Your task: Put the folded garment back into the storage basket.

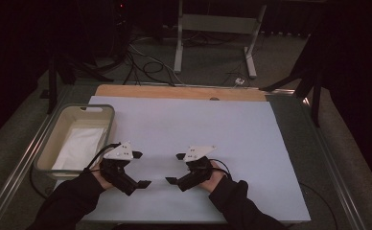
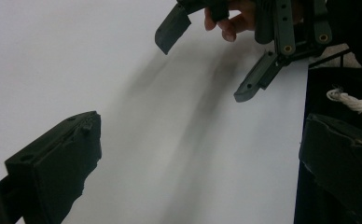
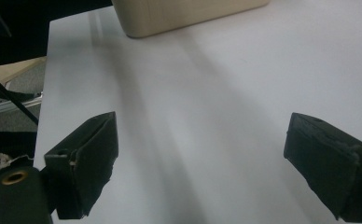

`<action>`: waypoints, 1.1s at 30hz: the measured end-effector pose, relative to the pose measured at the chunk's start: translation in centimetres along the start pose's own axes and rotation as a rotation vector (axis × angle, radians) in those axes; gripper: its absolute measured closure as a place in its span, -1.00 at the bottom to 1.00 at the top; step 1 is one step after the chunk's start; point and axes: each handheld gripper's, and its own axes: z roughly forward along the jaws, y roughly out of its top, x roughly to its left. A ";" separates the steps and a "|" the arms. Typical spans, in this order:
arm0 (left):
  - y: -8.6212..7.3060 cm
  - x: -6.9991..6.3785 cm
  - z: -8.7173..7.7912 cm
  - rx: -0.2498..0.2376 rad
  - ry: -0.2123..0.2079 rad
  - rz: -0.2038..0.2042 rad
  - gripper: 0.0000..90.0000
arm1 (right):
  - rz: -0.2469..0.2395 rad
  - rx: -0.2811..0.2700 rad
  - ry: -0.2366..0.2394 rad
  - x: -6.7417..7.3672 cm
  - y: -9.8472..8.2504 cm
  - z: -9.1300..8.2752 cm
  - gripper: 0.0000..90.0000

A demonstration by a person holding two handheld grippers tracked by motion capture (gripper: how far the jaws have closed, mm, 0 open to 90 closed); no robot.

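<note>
My left gripper (image 1: 141, 169) and right gripper (image 1: 175, 168) are held low over the white sheet (image 1: 198, 124) near the table's front edge, their tips facing each other a short way apart. Both stand open with nothing between the jaws. In the left gripper view my own gripper (image 2: 198, 172) frames bare white sheet (image 2: 76, 60), and the right gripper (image 2: 214, 53) with a hand behind it hangs open at the top. In the right gripper view that gripper (image 3: 205, 163) is spread wide over the white sheet (image 3: 244, 84).
A beige bin (image 1: 108, 117) with a white sheet or cloth (image 1: 81, 146) inside stands at the table's left side; its wall (image 3: 184, 11) is ahead in the right gripper view. A wooden strip (image 1: 174, 92) runs along the table's far edge. Cables and a metal stand (image 1: 217, 24) lie beyond.
</note>
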 end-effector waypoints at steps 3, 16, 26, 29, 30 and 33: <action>-0.3 -0.1 0.1 0.002 0.004 0.002 -1.00 | -0.002 -0.004 0.002 0.0 -0.5 -0.2 -0.78; -1.6 -1.2 0.8 0.006 -0.002 0.042 -1.00 | -0.016 0.010 0.002 0.1 -2.0 -0.6 -0.78; -1.9 -1.3 0.7 -0.002 -0.014 0.047 -1.00 | -0.039 0.026 0.004 0.0 -2.2 -0.6 -0.78; -2.1 -1.5 0.7 -0.002 -0.016 0.055 -1.00 | -0.037 0.027 0.006 -0.1 -2.4 -0.9 -0.78; -2.2 -1.5 0.6 -0.002 -0.016 0.052 -1.00 | -0.029 0.028 -0.001 -0.1 -2.5 -1.2 -0.78; -2.3 -1.6 0.5 -0.002 -0.015 0.053 -1.00 | -0.030 0.022 0.002 -0.3 -2.7 -1.5 -0.78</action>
